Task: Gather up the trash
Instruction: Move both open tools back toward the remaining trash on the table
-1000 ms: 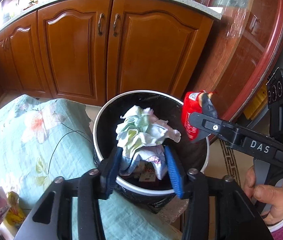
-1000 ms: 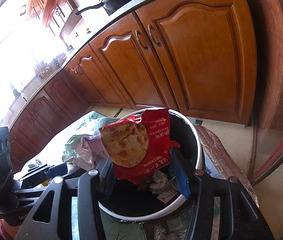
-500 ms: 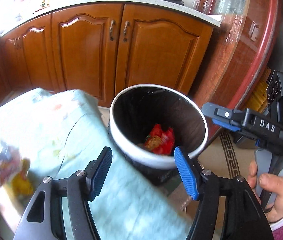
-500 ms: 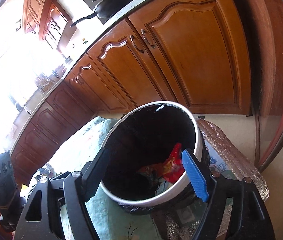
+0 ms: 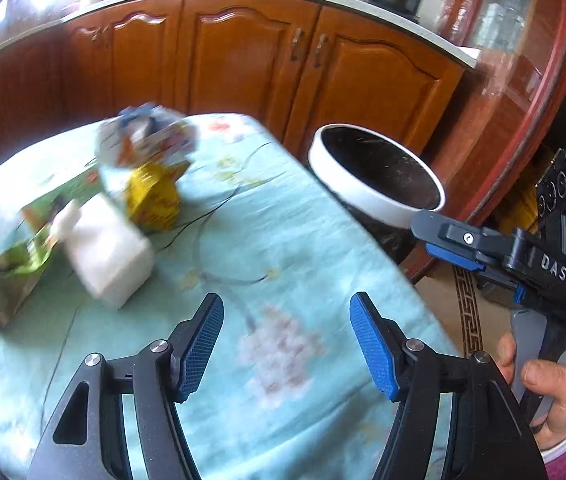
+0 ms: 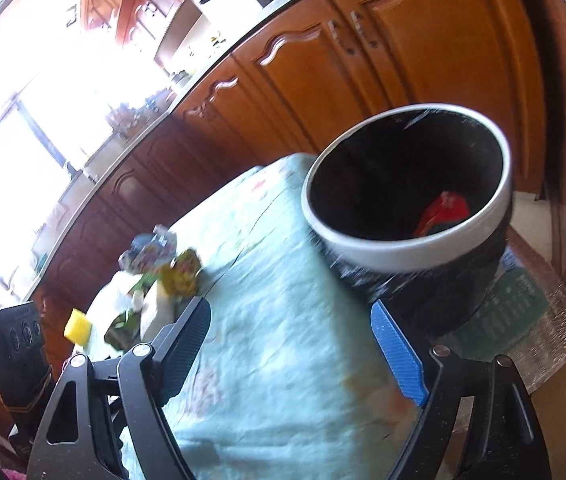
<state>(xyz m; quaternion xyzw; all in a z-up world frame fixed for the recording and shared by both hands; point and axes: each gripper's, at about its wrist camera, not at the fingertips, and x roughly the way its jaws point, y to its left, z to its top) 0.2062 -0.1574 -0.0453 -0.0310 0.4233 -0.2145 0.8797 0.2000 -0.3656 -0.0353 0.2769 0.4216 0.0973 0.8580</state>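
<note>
Tools first: the left tool [image 5: 287,344] hangs over bare cloth [image 5: 267,240] with its blue pads apart and nothing between them. The right tool [image 6: 291,344] has its jaws opening, also empty, above the cloth's near edge and just short of the bin [image 6: 407,256].

Trash is in two places. A red wrapper [image 6: 443,212] lies inside the bin, which stands off the far right corner of the counter. What is left to collect sits in a blurred heap on the cloth, ahead and to the left of the left tool: a white pack [image 5: 111,256] nearest, a green bag [image 5: 7,280] at the left edge, a yellow wrapper [image 5: 155,200] behind the pack, and a crumpled blue-and-white wrapper [image 5: 147,140] farthest back. From the right wrist view the same heap shows beyond that tool's left finger, well apart from it, with a small yellow block [image 6: 75,322] lying near it.

The step in hand looks like a reach for the next piece. I would send the left tool, since the heap is on its side, and keep the jaws wide until one piece sits squarely between the pads. The white pack is closest but broad; the yellow wrapper would probably crush into a firmer pinch. Close on a single item, low against the cloth without catching the fabric.
</note>
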